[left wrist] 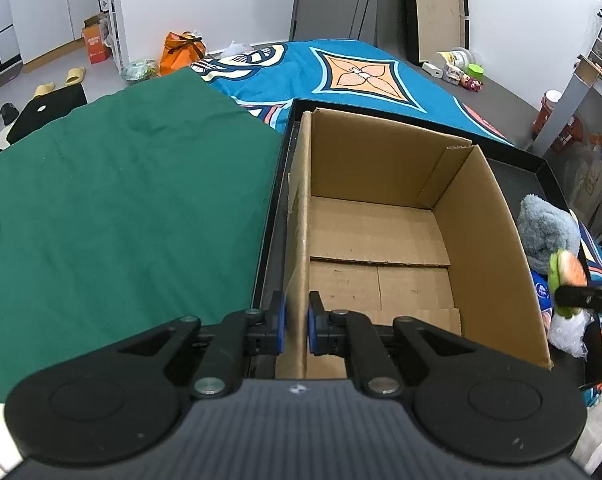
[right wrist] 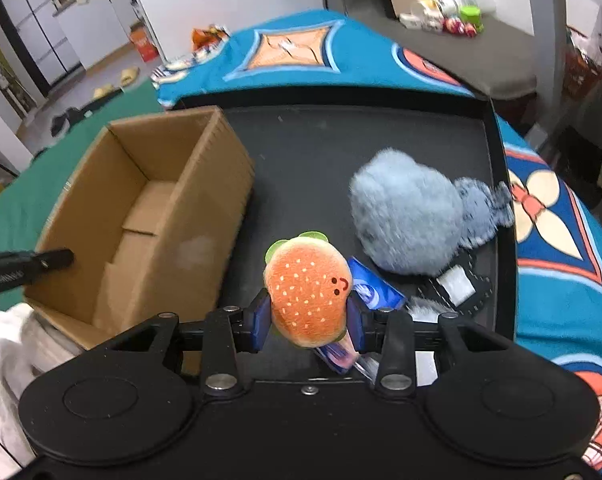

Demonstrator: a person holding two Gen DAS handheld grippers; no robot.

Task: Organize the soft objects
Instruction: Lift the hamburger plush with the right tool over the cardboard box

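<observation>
An open, empty cardboard box stands on a black tray. My left gripper is shut on the box's left wall, one pad each side. My right gripper is shut on a plush burger with an orange bun and a small face, held above the tray to the right of the box. The burger also shows at the right edge of the left wrist view. A fluffy grey-blue plush lies on the tray beyond the burger.
A blue packet, a white plastic wrapper and a black mesh piece lie on the tray near the plush. A green cloth and a patterned blue blanket cover the surface. Floor clutter lies beyond.
</observation>
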